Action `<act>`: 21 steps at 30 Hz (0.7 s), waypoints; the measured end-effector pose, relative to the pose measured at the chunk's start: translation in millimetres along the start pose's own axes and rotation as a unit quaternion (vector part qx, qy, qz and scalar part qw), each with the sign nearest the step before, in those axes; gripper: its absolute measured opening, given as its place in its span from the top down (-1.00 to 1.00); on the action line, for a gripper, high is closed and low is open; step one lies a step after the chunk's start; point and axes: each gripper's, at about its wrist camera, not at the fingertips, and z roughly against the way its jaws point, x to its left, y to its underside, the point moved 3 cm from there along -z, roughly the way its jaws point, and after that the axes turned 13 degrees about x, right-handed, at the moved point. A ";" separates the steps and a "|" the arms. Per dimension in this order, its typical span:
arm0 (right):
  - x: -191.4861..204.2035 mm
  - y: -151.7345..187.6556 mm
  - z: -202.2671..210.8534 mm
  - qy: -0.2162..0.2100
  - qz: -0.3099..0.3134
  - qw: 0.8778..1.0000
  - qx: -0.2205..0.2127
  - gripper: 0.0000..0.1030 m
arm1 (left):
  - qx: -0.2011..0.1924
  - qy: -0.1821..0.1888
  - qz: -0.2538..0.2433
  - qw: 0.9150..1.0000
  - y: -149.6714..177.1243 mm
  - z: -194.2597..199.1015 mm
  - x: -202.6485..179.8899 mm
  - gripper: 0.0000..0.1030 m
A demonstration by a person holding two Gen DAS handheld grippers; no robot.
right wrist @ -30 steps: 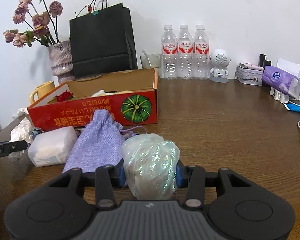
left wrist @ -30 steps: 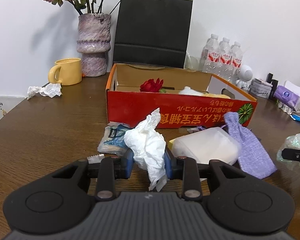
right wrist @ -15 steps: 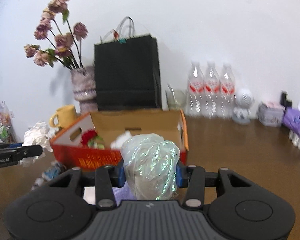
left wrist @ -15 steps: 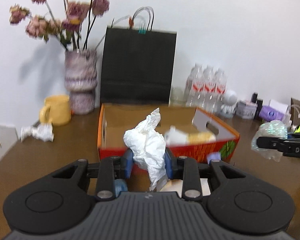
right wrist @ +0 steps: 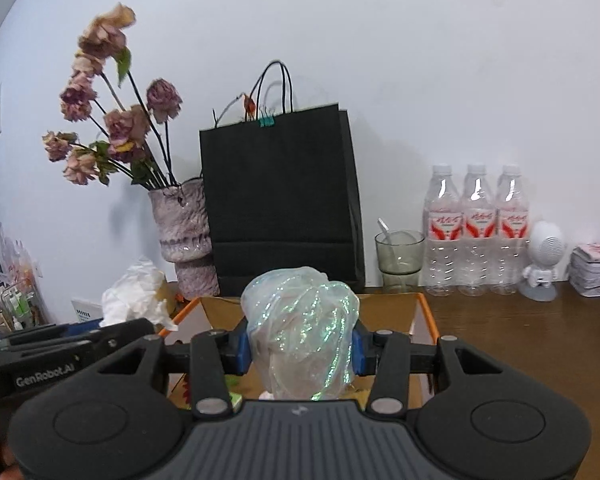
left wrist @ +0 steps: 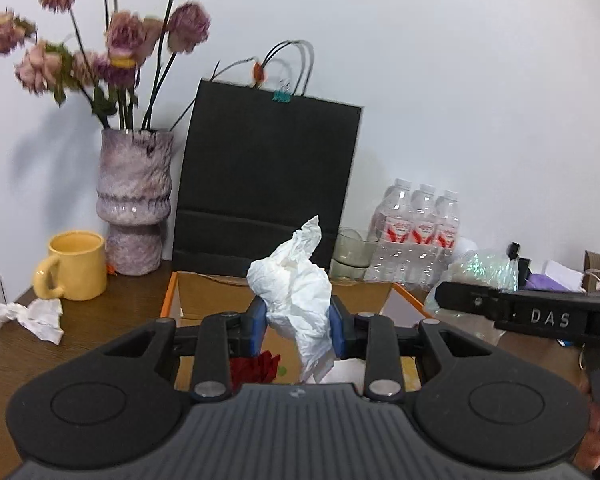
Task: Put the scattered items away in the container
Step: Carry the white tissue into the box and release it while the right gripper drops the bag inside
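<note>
Cardboard box (left wrist: pixel 180 292) lies directly below and ahead of both grippers. Left gripper (left wrist: pixel 298 330) clamps a crumpled white tissue (left wrist: pixel 296 284) over the box's left half; right gripper (right wrist: pixel 300 350) grips an iridescent plastic wad (right wrist: pixel 300 320) over its right half, equally near.

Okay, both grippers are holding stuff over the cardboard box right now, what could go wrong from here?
1. The left gripper pinches only the middle of the crumpled tissue; its loose tail hangs low and could snag on the cardboard box rim or flutter out on release.
2. The right gripper holds the shimmery plastic wad, which is light and springy, so it may cling to a pad or bounce out.
3. Both grippers hang close together over the box and could bump.
</note>
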 end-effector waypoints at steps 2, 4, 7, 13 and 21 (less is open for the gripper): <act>-1.1 -4.9 -17.9 0.004 0.002 1.000 0.009 0.16 | 0.009 0.002 0.008 1.000 -3.9 -16.2 5.4 0.39; -4.1 -8.7 -38.6 0.008 0.002 1.000 0.022 0.16 | 0.017 0.003 0.015 1.000 -6.5 -32.6 10.7 0.39; -9.3 -9.6 -66.5 0.020 0.008 0.999 0.044 0.16 | 0.030 -0.003 0.019 0.999 -9.6 -55.0 17.6 0.39; -18.5 -8.1 -110.1 0.027 0.004 0.996 0.086 0.16 | 0.061 -0.019 0.019 0.998 -6.9 -86.1 25.5 0.39; -22.3 -0.7 -123.1 0.034 0.004 0.994 0.106 0.11 | 0.078 -0.028 0.016 0.996 -2.6 -95.4 26.3 0.17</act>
